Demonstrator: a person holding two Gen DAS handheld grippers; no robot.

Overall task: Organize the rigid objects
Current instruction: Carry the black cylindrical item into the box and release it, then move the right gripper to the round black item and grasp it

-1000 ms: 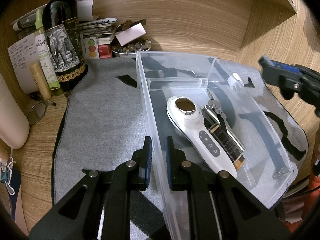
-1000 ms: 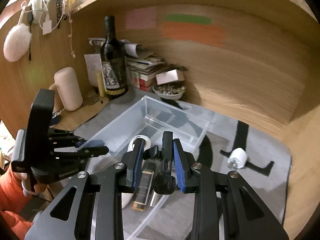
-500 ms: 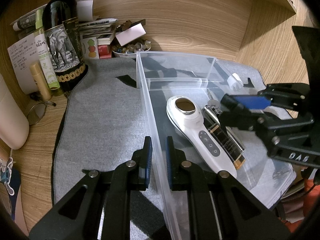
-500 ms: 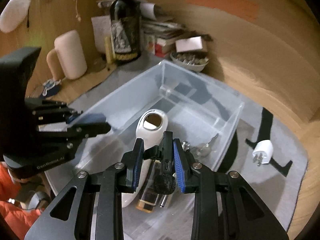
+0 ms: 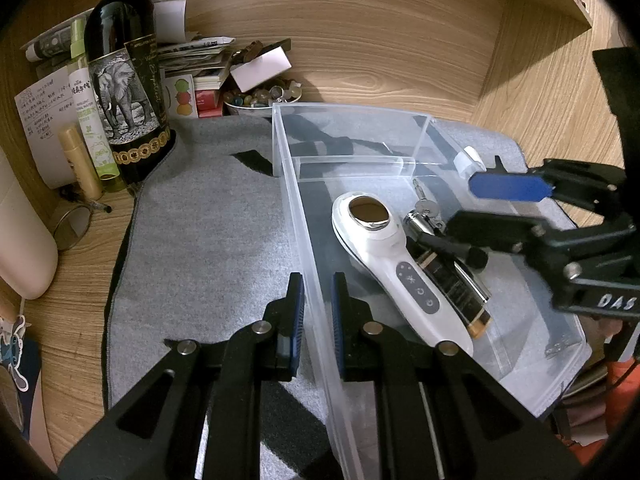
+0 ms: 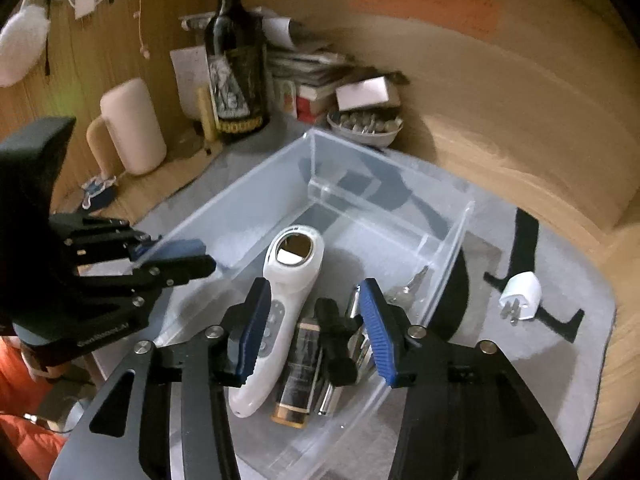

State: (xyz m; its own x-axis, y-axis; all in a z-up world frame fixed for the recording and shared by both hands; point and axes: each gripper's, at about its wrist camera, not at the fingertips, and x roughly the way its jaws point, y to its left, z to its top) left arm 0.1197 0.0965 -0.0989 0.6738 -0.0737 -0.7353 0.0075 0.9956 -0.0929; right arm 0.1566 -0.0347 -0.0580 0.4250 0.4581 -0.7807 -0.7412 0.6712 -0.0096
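My left gripper is shut on the near side wall of the clear plastic bin. Inside the bin lie a white handheld device, a dark bottle with a gold end and keys. My right gripper hangs low over them with its jaws opening. A small black gadget with a round foam end sits loose between the blue pads, with a gap on each side. The left wrist view shows that gadget resting over the bottle. A white plug lies on the grey mat outside the bin.
A wine bottle, a spray bottle, a stack of papers and a bowl of small stones crowd the back left corner. A pale cylinder stands at the left. Wooden walls close in behind and on the right. A grey mat covers the desk.
My right gripper came down into the bin and its jaws spread apart, letting go of the small black gadget. The left gripper and the bin stayed put.
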